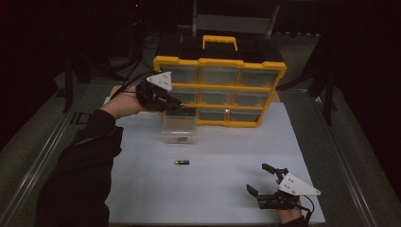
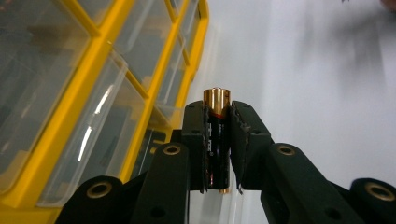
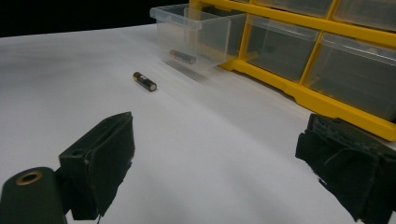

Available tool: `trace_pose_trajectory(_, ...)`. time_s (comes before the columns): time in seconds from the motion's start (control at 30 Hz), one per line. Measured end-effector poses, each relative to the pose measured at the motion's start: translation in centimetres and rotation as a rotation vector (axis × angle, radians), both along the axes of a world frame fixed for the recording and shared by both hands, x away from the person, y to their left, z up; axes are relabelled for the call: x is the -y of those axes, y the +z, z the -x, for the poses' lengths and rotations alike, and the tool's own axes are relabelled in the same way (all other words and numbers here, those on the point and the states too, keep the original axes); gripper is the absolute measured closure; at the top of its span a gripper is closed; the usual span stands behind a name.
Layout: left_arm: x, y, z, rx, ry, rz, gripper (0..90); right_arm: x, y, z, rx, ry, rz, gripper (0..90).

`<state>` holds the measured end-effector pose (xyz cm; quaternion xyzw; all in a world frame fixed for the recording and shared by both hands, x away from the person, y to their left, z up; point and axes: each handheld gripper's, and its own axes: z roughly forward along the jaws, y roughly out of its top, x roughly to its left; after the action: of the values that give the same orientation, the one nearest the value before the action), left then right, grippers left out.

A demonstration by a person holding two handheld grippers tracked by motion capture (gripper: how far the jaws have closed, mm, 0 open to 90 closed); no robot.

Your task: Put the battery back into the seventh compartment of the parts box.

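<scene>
Left gripper view: the fingers [image 2: 245, 140] are clenched on a battery [image 2: 217, 135], gold tip poking out past the pads. From above, the left gripper [image 1: 176, 105] is held level over the clear drawer [image 1: 178, 126] pulled out on the worktop [image 1: 236, 156], the forearm reaching in from the left beside the yellow organiser [image 1: 220, 62]. The right gripper [image 1: 265, 179] rests low at the near edge, fingers spread wide, nothing between them. Another battery [image 1: 182, 162] lies loose on the worktop.
</scene>
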<state>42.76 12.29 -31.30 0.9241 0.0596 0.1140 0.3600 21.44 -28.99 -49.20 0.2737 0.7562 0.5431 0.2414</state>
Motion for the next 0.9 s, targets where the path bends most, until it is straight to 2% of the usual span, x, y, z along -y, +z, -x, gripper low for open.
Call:
trace_pose_trajectory(0.03,0.0,0.0,-0.2,-0.010,0.000,0.003,75.7,0.0,0.0,0.0,0.001,0.001,0.000,9.1)
trace_pose_trajectory(0.1,0.2,-0.1,-0.5,-0.006,0.013,0.007,75.7,0.0,0.0,0.0,0.001,0.001,-0.001,9.1)
trace_pose_trajectory(0.13,0.3,-0.2,-0.7,-0.022,0.014,0.013,75.7,0.0,0.0,0.0,0.000,0.001,-0.001,9.1)
trace_pose_trajectory(0.17,0.4,-0.4,-0.8,-0.016,0.018,0.012,75.7,0.0,0.0,0.0,0.000,0.001,-0.001,9.1)
trace_pose_trajectory(0.23,0.5,-0.8,-1.2,-0.034,0.016,0.009,75.7,0.0,0.0,0.0,0.000,0.001,0.000,9.1)
trace_pose_trajectory(0.27,0.6,-1.0,-1.3,-0.019,0.022,-0.011,75.7,0.0,0.0,0.0,0.000,0.002,0.001,9.1)
trace_pose_trajectory(0.3,0.6,-1.2,-1.4,-0.026,0.026,-0.016,75.7,0.0,0.0,0.0,-0.002,0.003,-0.001,9.1)
trace_pose_trajectory(0.4,0.6,-1.6,-1.7,-0.036,0.043,-0.001,75.6,0.0,0.0,0.0,0.000,0.006,-0.005,9.1)
trace_pose_trajectory(0.53,0.9,-2.4,-2.0,-0.050,0.060,-0.001,75.6,0.1,-0.1,0.0,-0.004,0.005,-0.007,9.1)
trace_pose_trajectory(0.67,1.3,-3.2,-2.3,-0.086,0.072,-0.009,75.6,0.1,0.0,0.0,0.000,0.006,-0.004,9.1)
trace_pose_trajectory(0.77,1.7,-3.8,-2.4,-0.099,0.067,-0.053,75.6,0.0,0.0,0.0,-0.003,0.005,-0.005,9.1)
trace_pose_trajectory(0.9,2.1,-4.7,-2.5,-0.107,0.075,-0.056,75.6,0.1,0.0,0.0,-0.002,0.005,-0.004,9.1)
